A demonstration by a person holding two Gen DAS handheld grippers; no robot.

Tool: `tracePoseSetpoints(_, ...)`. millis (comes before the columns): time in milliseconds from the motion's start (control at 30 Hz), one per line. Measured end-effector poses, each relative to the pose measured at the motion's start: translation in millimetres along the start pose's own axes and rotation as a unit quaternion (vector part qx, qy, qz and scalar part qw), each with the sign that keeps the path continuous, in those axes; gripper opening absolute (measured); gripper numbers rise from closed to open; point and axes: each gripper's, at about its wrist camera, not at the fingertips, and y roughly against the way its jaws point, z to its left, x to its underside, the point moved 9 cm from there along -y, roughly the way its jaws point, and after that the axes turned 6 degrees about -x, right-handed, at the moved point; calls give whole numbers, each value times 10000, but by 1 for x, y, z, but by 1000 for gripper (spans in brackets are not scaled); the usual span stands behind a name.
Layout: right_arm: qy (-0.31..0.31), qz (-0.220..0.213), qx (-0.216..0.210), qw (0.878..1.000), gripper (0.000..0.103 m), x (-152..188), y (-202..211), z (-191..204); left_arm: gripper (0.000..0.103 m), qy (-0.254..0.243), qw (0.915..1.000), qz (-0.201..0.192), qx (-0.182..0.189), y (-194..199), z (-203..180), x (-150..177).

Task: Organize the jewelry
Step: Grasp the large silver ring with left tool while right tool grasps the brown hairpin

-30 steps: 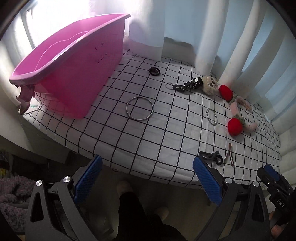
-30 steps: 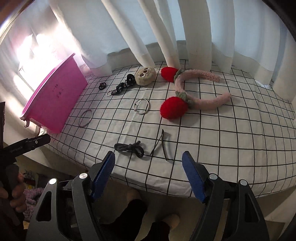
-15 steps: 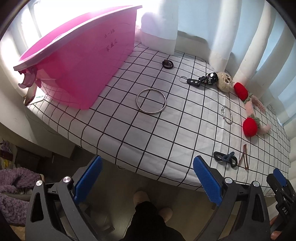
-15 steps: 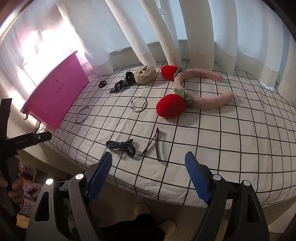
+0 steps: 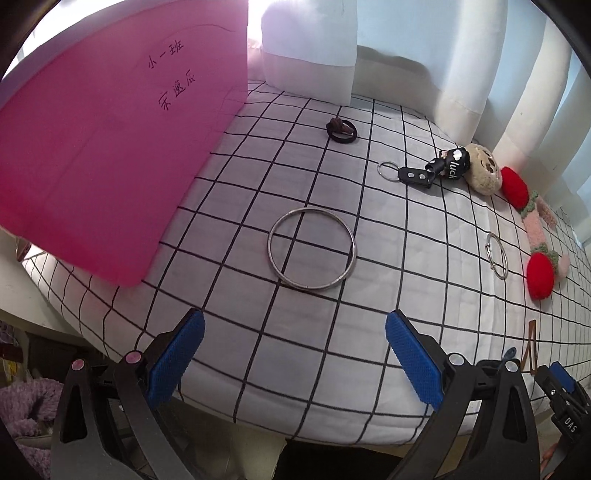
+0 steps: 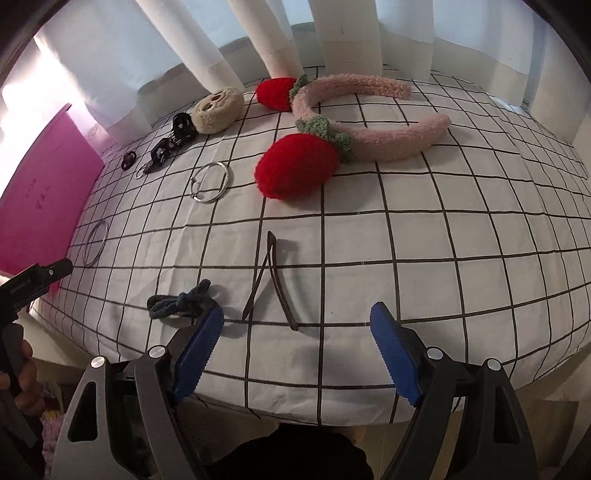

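A large silver bangle (image 5: 311,250) lies flat on the checked sheet, a short way beyond my open left gripper (image 5: 293,356), whose blue pads hold nothing. In the right wrist view a thin brown hair clip (image 6: 271,282) lies spread in a V just ahead of my open right gripper (image 6: 297,347). A dark blue hair tie (image 6: 181,303) rests against the left pad. A thinner silver ring (image 6: 211,182) and a pink headband with red strawberries (image 6: 334,127) lie farther back. The pink plastic bin (image 5: 107,147) stands at the left.
A black keychain with a plush face (image 5: 452,168) and a small black hair tie (image 5: 341,130) lie near the white curtains (image 6: 347,33) at the back. The bed's front edge (image 5: 258,417) runs just under both grippers. A hand (image 6: 22,373) holds the left tool.
Both grippers have come down and forward over the bed. The bangle now sits much closer to the left one, the hair clip closer to the right one. The right jaws stand slightly wider.
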Motion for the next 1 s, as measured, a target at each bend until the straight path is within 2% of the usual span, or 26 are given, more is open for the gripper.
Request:
tracePoseSetpoints(133, 27, -108, 422, 9990, 78, -8, -7, -7, 96, -74, 9999, -109, 52, -12, -2, -16)
tracePoseSetpoints(300, 185, -56, 398, 9990, 78, -15, -19, -1, 96, -128, 9998, -113, 94, -24, -7, -27)
tracePoseSetpoints(500, 656, -76, 880, 9939, 78, -16, -29, 2, 96, -211, 9997, -105, 50, -37, -16, -32)
tracePoseSetpoints(600, 670, -180, 844, 9940, 80, -15, -28, 0, 96, -239, 9996, -141, 17, -43, -18, -35)
tracePoseSetpoints(767, 618, -271, 858, 9940, 93, -13, -29, -6, 96, -223, 9996, -169, -61, -54, -19, -38)
tracePoseSetpoints(833, 658, -279, 846, 9938, 94, -13, -29, -5, 97, -221, 9996, -157, -98, -60, -16, -38)
tracePoseSetpoints(1000, 666, -376, 852, 9934, 94, -13, -29, -5, 97, -252, 9991, -334, 71, -61, -16, -38)
